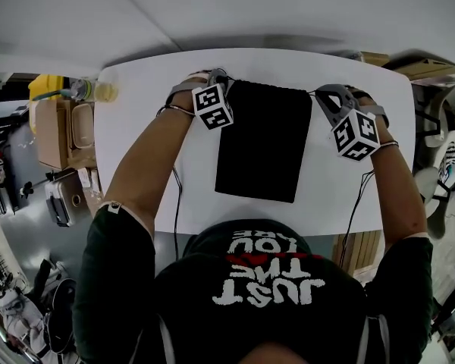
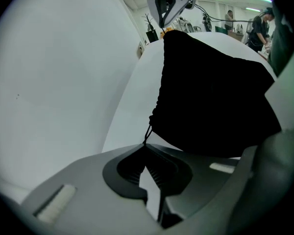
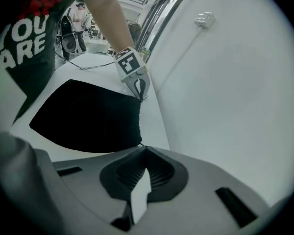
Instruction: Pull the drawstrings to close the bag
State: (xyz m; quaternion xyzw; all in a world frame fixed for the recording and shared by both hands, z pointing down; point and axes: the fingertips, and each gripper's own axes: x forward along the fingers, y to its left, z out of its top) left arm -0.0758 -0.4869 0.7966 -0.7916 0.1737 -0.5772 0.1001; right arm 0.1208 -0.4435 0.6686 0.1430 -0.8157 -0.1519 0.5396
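Cloth makes up the black bag (image 1: 262, 139), so it should be soft, floppy and very light. It lies flat on the white surface (image 1: 334, 180), with its open end on the far side from the person. One hand-held gripper sits at each far corner.

The left hand-held gripper (image 2: 146, 148) is squeezed shut. A thin black left string (image 2: 148, 133) runs from the crinkled bag edge right into its tips, so it has hold of that string. The right hand-held gripper (image 3: 144, 148) is shut too. A tiny bit of right string (image 3: 140, 143) goes from the bag corner into its tips, so it looks like it holds that one as well.

The strings are the right place to grab, not the cloth. They are thin and could slip out of a loose pinch, so the grip must be tight.

Nothing heavy holds the bag down. If only one side gets pulled, the whole bag will likely slide along. Pulling both strings apart, each to its own side, should bunch the top shut.
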